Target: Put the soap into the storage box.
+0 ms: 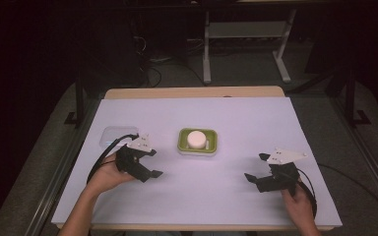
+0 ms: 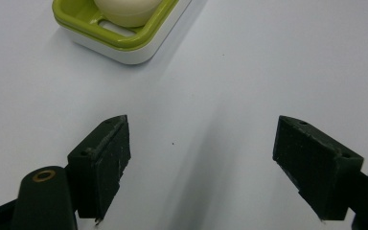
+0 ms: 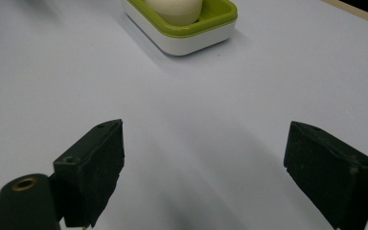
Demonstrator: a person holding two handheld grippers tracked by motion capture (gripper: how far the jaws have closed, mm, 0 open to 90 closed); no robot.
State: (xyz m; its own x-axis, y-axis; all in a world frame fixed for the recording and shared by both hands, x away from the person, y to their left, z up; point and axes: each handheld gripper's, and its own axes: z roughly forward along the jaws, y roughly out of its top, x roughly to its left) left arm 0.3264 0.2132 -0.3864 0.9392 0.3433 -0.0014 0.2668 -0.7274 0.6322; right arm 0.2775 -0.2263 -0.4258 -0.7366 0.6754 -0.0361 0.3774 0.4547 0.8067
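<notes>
- From above, in the high view, we see the left gripper (image 1: 150, 162) held low over the white desk (image 1: 202, 196) at the near left, its jaws spread and empty, pointing right toward the middle. The right gripper (image 1: 257, 168) hovers at the near right, jaws also apart with nothing between them, pointing left. Each is held by a hand coming in from the bottom edge.
- Between them and a little farther back, a green-and-white soap dish (image 1: 198, 142) sits on the desk, with a round white soap (image 1: 196, 139) lying in it. Left of it, just behind the left gripper, lies a clear lid (image 1: 113, 134).
- In the left gripper view, we look along two wide-open jaws at bare desk; the soap dish (image 2: 124, 45) stands ahead at upper left, well apart, showing a slot in its green insert.
- In the right gripper view, the jaws gape likewise, and the soap dish (image 3: 191, 36) lies ahead, near the desk's wooden edge.
</notes>
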